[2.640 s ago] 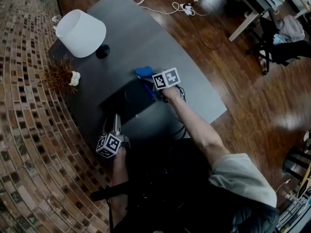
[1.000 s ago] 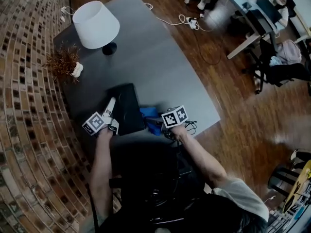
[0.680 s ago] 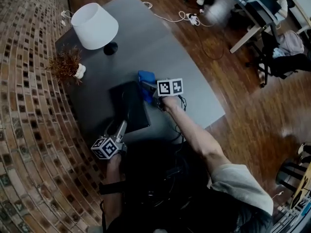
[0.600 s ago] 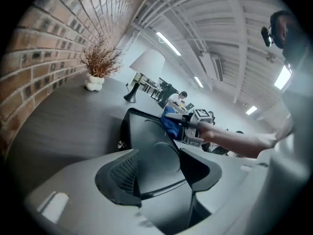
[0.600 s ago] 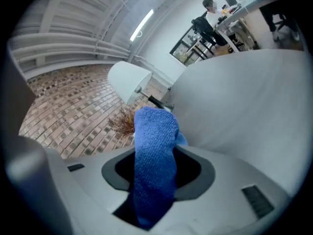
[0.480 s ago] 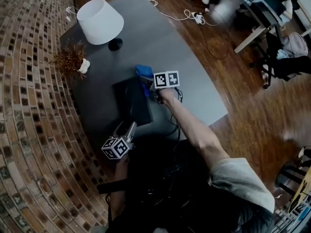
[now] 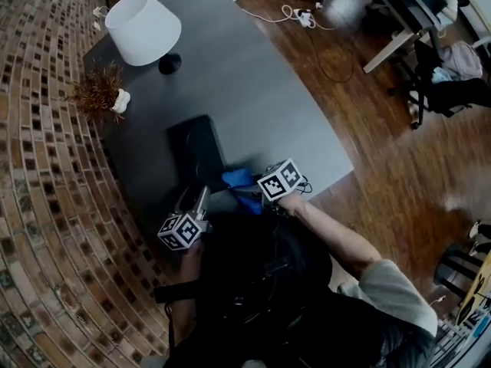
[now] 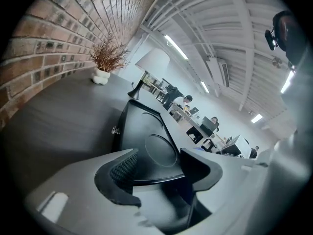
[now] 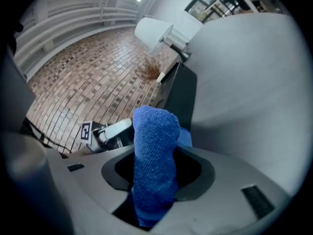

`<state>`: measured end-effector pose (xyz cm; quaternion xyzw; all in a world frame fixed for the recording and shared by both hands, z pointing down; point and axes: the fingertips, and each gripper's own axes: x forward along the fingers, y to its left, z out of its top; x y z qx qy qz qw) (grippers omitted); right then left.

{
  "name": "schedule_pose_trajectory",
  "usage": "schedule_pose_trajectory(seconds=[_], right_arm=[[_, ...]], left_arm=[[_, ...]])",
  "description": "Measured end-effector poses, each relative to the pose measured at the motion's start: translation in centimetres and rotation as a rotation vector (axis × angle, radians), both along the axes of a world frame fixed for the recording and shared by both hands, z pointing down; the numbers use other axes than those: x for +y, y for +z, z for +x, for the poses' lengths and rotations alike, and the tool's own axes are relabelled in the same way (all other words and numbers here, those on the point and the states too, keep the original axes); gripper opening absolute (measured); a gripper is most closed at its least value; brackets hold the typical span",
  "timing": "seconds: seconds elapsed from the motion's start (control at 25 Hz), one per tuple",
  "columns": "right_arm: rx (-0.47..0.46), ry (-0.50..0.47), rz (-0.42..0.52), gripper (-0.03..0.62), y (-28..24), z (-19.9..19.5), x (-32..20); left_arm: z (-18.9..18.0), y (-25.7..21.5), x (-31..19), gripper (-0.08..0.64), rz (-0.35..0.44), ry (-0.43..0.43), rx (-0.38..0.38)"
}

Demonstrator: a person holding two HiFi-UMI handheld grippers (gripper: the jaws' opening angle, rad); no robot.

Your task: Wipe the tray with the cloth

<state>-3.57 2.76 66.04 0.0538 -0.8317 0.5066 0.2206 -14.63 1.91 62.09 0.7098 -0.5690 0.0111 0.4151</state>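
Dark grey bench (image 7: pixel 261 90), one long side vs. brick wall (image 7: pixel 38 205). On it: black rectangular plastic tray (image 7: pixel 196 150) lying flat nr front edge; white-shaded lamp w/ black round base (image 7: pixel 143 27) at far end; dried brown plant in small white pot (image 7: pixel 98 94) beside lamp, wall side.

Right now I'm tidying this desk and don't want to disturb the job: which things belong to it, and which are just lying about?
In the job:
- black tray
- blue cloth, clamped in the right gripper
- left gripper, jaws apart at the tray's near edge

Lying about:
- white lamp
- dried plant in its small pot
- white cable
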Motion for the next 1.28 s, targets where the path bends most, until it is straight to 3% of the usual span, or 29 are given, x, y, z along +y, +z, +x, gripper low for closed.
schedule_pose_trajectory(seconds=[0.08, 0.24, 0.36, 0.48, 0.6, 0.92, 1.08, 1.16, 1.28], right_arm=[[0.026, -0.004, 0.044, 0.176, 0.2, 0.8, -2.6], [0.023, 0.342, 0.149, 0.176, -0.4, -0.2, -18.2], [0.02, 0.481, 0.064, 0.176, 1.1, -2.8, -25.2], [0.029, 0.458, -0.054, 0.176, 3.0, -5.0, -24.7], [0.014, 0.425, -0.105, 0.176, 3.3, -4.8, -21.0], [-0.011, 0.303, -0.231, 0.176, 3.1, -0.6, -4.1], [-0.018, 0.118, -0.351, 0.176, 2.2, 1.0, 3.1], [0.003, 0.049, -0.286, 0.176, 1.2, 1.9, 2.4], [0.05, 0.107, 0.01, 0.176, -1.0, 2.6, -7.3]], left_arm=[[0.0, 0.0, 0.0, 0.258, -0.002, -0.011, 0.006], [-0.1, -0.1, 0.0, 0.253, -0.021, -0.035, 0.009], [-0.1, -0.2, 0.4, 0.253, -0.037, -0.085, 0.049], [-0.2, -0.2, 0.3, 0.253, -0.039, -0.124, 0.084], [-0.4, -0.1, 0.2, 0.253, -0.04, -0.135, 0.078], [-0.6, -0.2, 0.1, 0.253, -0.02, -0.168, 0.067], [-0.7, -1.0, 0.4, 0.253, 0.008, -0.212, 0.113], [-1.1, -1.7, 1.2, 0.252, 0.02, -0.259, 0.142], [-2.0, -1.6, 3.5, 0.252, -0.02, -0.344, 0.215]])
